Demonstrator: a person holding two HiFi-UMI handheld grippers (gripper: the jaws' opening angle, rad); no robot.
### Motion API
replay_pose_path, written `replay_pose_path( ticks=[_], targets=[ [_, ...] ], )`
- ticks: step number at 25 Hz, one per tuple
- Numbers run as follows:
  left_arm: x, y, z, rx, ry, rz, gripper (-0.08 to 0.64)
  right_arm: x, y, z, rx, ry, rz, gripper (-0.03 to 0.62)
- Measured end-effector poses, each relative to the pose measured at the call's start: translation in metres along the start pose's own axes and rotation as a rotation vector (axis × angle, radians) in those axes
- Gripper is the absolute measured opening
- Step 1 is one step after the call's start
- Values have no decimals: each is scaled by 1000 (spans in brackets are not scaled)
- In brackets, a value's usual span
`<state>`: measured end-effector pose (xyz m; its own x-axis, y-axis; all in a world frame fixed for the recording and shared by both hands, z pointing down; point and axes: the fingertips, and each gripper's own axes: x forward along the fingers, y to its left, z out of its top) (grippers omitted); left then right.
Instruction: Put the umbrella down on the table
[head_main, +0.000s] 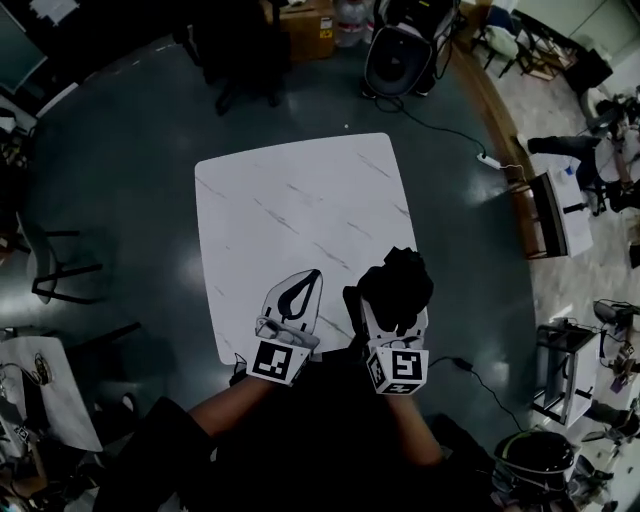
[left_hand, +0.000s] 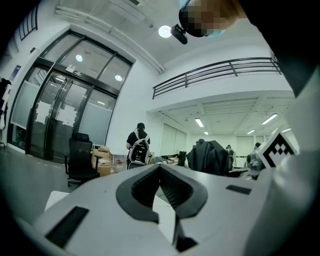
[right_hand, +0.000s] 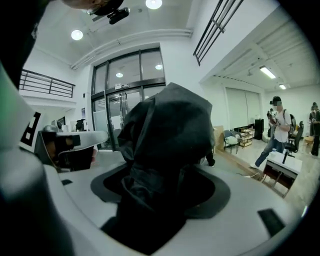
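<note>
the umbrella (head_main: 397, 283) is a folded black bundle, clenched in your right gripper (head_main: 396, 318). in the right gripper view the fabric (right_hand: 165, 145) fills the whole gap between the jaws and pokes out past them. from the head view it sits over the near right corner of the table (head_main: 290, 200), around 5 o'clock on the tabletop. i can't tell if it's touching the surface or hanging above it.

so my read is you're at the carry-and-lower step, and the put-down itself isn't done yet. the next move probably calls for bringing the bundle down until it lies on the white top, then letting the jaws go. i'd get its weight on the table before you release, since a rolled bundle could tip or roll.

your left gripper (head_main: 308, 280) is just beside it at 9 o'clock, jaws pressed together on nothing, so it's basically a spectator. it isn't in the way unless you swing the umbrella left.

edges are the thing to watch. the table's right edge is close at 3 o'clock from the umbrella, and the near edge is right there at 6 o'clock under your hands. all the bare room runs toward 11 and 12 o'clock, so i'd nudge it that way before setting it down. past the table there's only dark floor, with a cable (head_main: 440, 130) trailing off around 1 o'clock.
</note>
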<state>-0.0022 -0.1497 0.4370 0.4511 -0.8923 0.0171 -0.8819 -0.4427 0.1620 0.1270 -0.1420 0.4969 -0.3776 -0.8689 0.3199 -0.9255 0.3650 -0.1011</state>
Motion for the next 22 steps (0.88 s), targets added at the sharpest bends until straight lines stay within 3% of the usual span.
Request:
replay_pose_path(
  ticks=[7,16,22],
  targets=[
    [10,18,-21,35,62,118,8,49,-14,-52,37,147,126,341],
    [19,38,-22,18,61,249,7,102,-34,-98,90,296,220,341],
    [41,47,-16,18,59,301,8,146,-43,-129,62,403,279,341]
  ],
)
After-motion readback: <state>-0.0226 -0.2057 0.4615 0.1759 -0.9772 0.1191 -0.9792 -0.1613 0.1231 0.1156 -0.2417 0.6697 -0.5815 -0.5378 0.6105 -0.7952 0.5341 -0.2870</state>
